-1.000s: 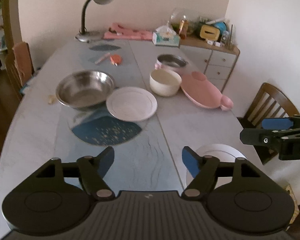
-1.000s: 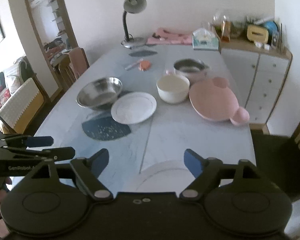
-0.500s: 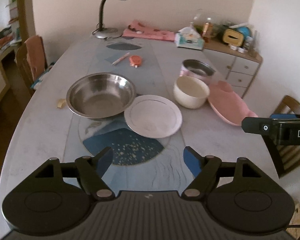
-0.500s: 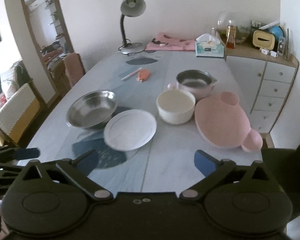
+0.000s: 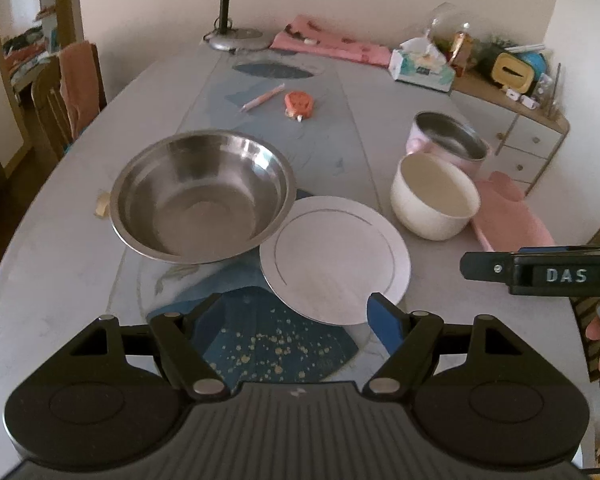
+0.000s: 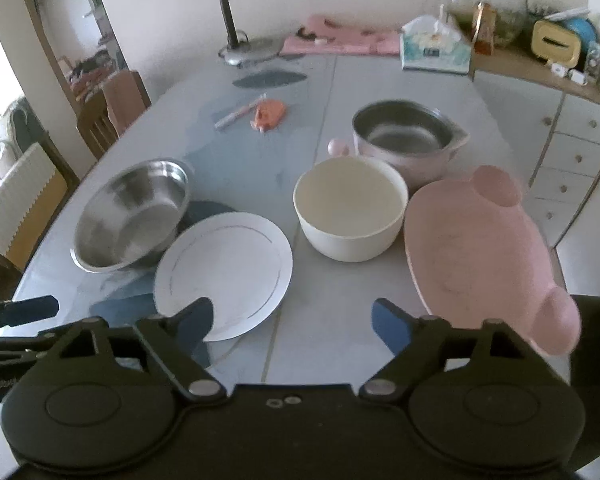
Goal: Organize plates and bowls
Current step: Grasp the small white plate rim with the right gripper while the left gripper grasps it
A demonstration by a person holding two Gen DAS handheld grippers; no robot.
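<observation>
Left gripper (image 5: 296, 312): I hold it over the table's near end with jaws spread wide and nothing between them; its right pad sits in front of the white plate's near rim.
Right gripper (image 6: 290, 322): my jaws have just been closing a little but stand apart and empty, the left pad overlapping the plate's near edge in view.
White plate (image 6: 224, 274): flat on the table (image 6: 332, 344), its far-left rim tucked just under the steel bowl.
Steel bowl (image 5: 202, 200): upright, left of the plate, touching it.
Cream bowl (image 6: 350, 208): upright, right of the plate and apart from it.
Pink pot (image 6: 406, 140): behind the cream bowl, close against it.
Pink plate (image 6: 480, 248): bear-eared, at the table's right edge, beside the cream bowl.
Far end: a lamp (image 5: 236, 36), a tissue box (image 5: 422, 68).
</observation>
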